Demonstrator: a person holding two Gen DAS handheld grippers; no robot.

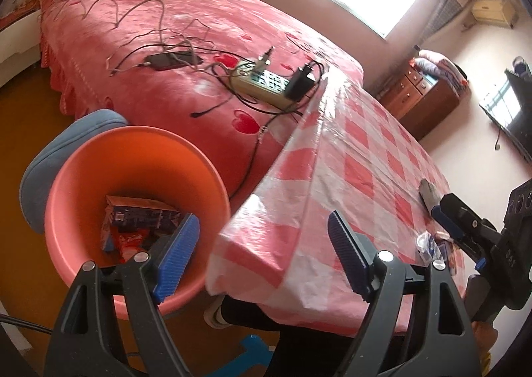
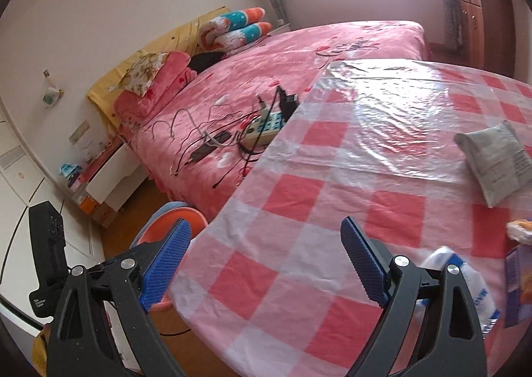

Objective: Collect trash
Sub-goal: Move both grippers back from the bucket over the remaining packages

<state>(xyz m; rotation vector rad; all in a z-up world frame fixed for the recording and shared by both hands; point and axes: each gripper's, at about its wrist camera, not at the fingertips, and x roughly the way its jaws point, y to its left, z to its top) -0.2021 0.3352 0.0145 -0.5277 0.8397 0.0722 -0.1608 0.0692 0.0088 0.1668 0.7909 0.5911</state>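
Both left tongs [image 1: 262,250] and right tongs [image 2: 266,260] gape empty; crumpled wrappers [image 1: 133,224] fill the orange bin [image 1: 83,177].

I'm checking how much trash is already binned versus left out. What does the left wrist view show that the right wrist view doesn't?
Only the left wrist view looks into the orange bin, with wrappers in it. Only the right wrist view shows the grey packet and clear plastic bag on the table. Both show the checked tablecloth, the power strip on the bed, and open grippers.
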